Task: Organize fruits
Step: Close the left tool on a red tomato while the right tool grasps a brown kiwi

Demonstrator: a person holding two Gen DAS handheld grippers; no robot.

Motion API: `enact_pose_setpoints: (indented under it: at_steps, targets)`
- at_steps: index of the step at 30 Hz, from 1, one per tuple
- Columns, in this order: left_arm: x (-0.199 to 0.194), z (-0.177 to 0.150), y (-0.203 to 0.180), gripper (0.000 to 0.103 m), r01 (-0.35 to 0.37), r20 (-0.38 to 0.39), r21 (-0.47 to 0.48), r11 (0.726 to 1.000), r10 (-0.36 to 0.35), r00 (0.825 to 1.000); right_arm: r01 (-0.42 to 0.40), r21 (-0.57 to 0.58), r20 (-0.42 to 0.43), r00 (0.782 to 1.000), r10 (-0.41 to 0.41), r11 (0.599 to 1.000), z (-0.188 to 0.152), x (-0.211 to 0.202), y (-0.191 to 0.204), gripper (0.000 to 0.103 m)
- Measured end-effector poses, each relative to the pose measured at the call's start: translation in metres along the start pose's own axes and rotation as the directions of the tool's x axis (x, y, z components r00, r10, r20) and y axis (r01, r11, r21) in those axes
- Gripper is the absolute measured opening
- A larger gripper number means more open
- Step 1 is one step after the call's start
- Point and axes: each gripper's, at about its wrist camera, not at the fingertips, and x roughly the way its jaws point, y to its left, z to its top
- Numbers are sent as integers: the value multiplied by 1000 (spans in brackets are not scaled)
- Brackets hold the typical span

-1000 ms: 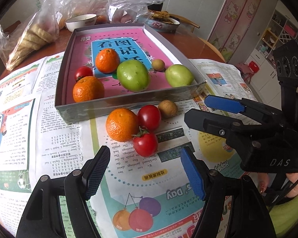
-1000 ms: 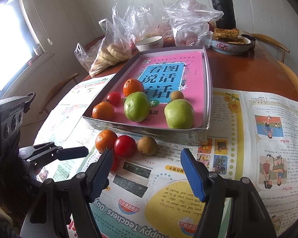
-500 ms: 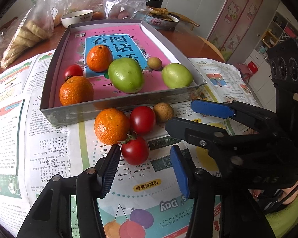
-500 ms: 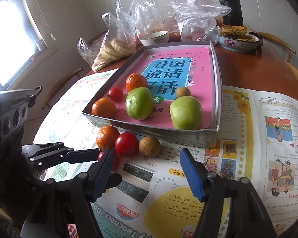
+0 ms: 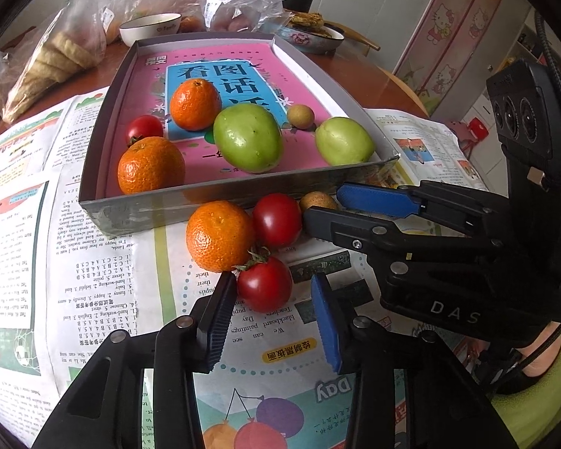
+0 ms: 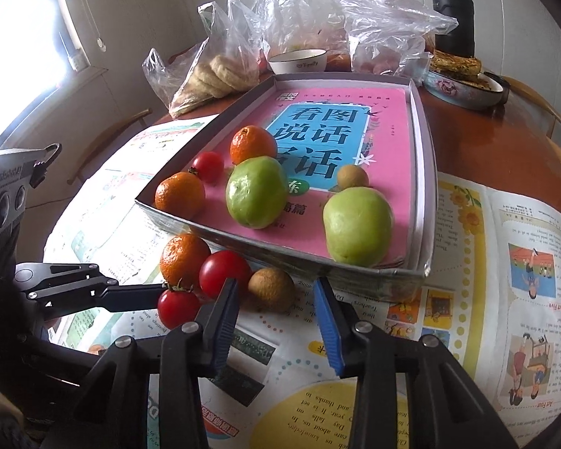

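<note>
A shallow grey cardboard tray [image 5: 138,213] with a pink printed floor is sitting on newspaper [image 5: 93,280], holding two green fruits, two oranges, a tomato and a longan. The left gripper [image 5: 271,312] is closing around the stemmed red tomato [image 5: 264,287] just outside the tray, its pads not yet pressing. The right gripper [image 6: 276,312] is closing around the small brown round longan [image 6: 271,289], its pads likewise apart from it.

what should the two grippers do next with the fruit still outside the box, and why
Probably finish closing. The left gripper straddles the stemmed tomato and the right gripper straddles the small brown fruit. Both jaws are closing, but a gap still shows at a blue pad on each, and both fruits still sit on the newspaper outside the box.
</note>
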Motion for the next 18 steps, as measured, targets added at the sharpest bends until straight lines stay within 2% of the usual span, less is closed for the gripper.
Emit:
enact_pose_setpoints:
  at_steps: [4, 7, 9, 18]
  targets:
    - [-1, 0, 2, 42, 2, 0, -3, 1000, -2, 1000, -11, -9, -13, 1000, 11, 1000, 0, 2, -2, 37]
    - [0, 0, 2, 39, 2, -1, -3, 1000, -2, 1000, -10, -28, -13, 1000, 9, 1000, -2, 5, -2, 28]
    - [0, 0, 2, 36, 0, -2, -5, 1000, 0, 1000, 2, -55, -6, 1000, -2, 998, -3, 5, 2, 28]
    - [3, 3, 1, 33, 3, -4, -5, 1000, -3, 1000, -2, -46, 29, 1000, 3, 999, -10, -11, 2, 28]
